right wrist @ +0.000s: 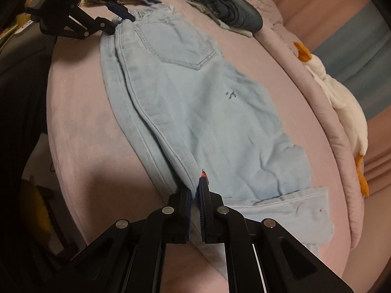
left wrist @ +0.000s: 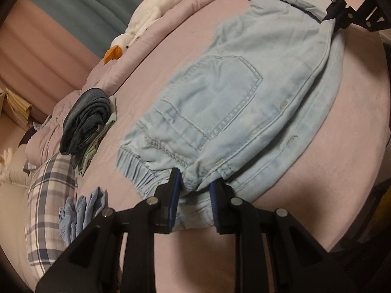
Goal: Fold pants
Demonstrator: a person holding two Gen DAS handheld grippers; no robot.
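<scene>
Light blue denim pants (left wrist: 244, 92) lie on the pink bed, folded lengthwise with a back pocket facing up; they also fill the right wrist view (right wrist: 195, 102). My left gripper (left wrist: 194, 185) is shut on the bunched waistband end, with fabric bulging between the blue pads. It also shows in the right wrist view (right wrist: 122, 22) at the top left. My right gripper (right wrist: 195, 190) is shut on the folded edge near the leg end, and shows in the left wrist view (left wrist: 334, 19) at the top right.
A stack of folded dark jeans (left wrist: 85, 122) sits at the bed's far side by a plaid pillow (left wrist: 48, 195). A blue garment (left wrist: 80, 210) lies beside it. A white goose plush (left wrist: 151, 17) lies on the rolled pink quilt (right wrist: 315, 92).
</scene>
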